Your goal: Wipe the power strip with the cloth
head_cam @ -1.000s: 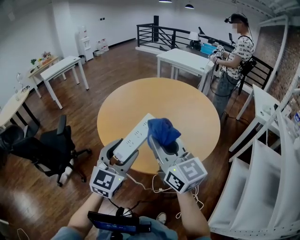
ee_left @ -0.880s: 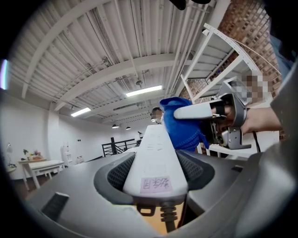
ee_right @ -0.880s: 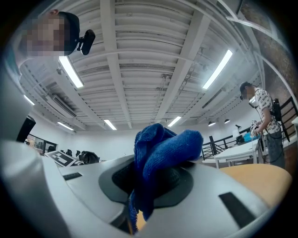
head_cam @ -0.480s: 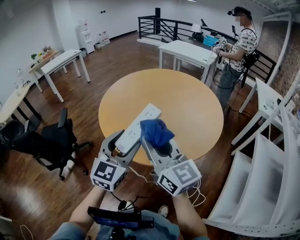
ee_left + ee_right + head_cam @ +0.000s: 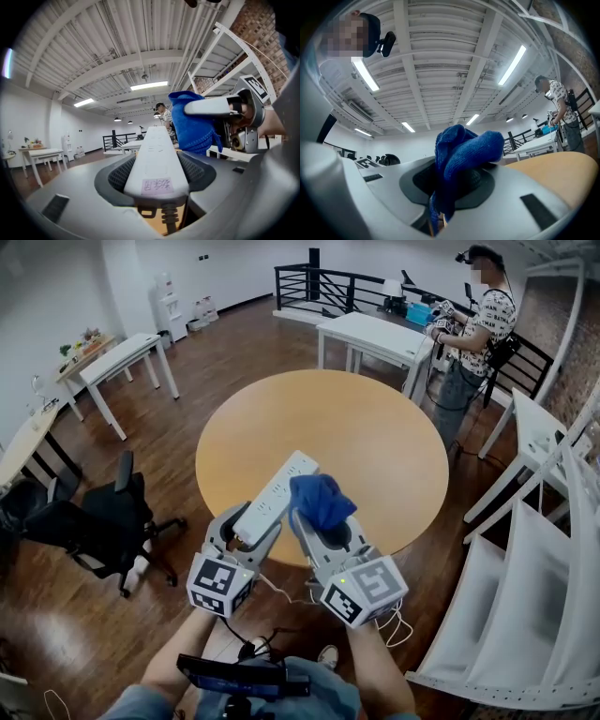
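Observation:
My left gripper [image 5: 246, 531] is shut on the near end of a long white power strip [image 5: 276, 498], held above the near edge of the round wooden table [image 5: 356, 437]. In the left gripper view the power strip [image 5: 156, 159] runs straight out between the jaws. Its white cord [image 5: 281, 596] hangs below. My right gripper [image 5: 321, 521] is shut on a bunched blue cloth [image 5: 321, 500], which sits against the strip's right side. The blue cloth [image 5: 461, 154] fills the jaws in the right gripper view and shows as a blue cloth [image 5: 193, 123] beside the strip in the left one.
A black office chair [image 5: 94, 531] stands to the left. White desks [image 5: 122, 371] stand at the left and back [image 5: 375, 338]. A person [image 5: 469, 334] stands behind the table at the right. White racks [image 5: 534, 559] line the right side.
Both grippers have shifted slightly with the strip and cloth. The cloth stays against the strip's right side, a little further along it than half a second ago.

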Available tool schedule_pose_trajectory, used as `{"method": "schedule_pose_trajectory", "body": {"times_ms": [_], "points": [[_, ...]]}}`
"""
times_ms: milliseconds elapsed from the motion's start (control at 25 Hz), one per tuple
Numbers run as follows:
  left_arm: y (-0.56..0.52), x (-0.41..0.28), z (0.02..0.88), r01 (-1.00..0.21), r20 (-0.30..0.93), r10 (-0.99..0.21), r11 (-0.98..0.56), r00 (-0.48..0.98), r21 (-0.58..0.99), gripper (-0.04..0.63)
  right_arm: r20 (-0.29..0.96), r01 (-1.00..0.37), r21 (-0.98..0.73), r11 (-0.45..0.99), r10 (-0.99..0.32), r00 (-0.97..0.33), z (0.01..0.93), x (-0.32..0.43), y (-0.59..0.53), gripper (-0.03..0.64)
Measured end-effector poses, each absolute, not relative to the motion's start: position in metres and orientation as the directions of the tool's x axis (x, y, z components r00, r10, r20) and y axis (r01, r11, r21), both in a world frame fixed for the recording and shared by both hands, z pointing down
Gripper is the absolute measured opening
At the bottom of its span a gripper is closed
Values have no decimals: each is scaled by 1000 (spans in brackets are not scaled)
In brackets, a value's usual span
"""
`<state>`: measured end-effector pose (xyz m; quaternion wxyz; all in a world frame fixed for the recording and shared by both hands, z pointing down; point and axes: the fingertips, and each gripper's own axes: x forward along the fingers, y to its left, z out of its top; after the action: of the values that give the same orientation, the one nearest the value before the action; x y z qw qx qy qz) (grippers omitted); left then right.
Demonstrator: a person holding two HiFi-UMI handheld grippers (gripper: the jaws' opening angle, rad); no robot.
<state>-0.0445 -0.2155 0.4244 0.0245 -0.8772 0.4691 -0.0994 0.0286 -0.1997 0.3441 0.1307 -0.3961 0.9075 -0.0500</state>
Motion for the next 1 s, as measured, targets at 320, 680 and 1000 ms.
{"method": "schedule_pose_trajectory", "body": {"times_ms": [320,680,1000], "points": [[-234,-52,508,-824,272,-810,-559,519,-92,279,-149,-742,-233,629,-777,-612,370,49,-199,72],[-259,-58,600,-846,424,-771,-533,475,-23,279,-93,-765,-265,587,-805,-586,397,61,-199,72],[-278,-66,660,-866,518,-738,-499,433,13,279,-36,-782,-286,553,-822,-568,418,69,-207,72]]}}
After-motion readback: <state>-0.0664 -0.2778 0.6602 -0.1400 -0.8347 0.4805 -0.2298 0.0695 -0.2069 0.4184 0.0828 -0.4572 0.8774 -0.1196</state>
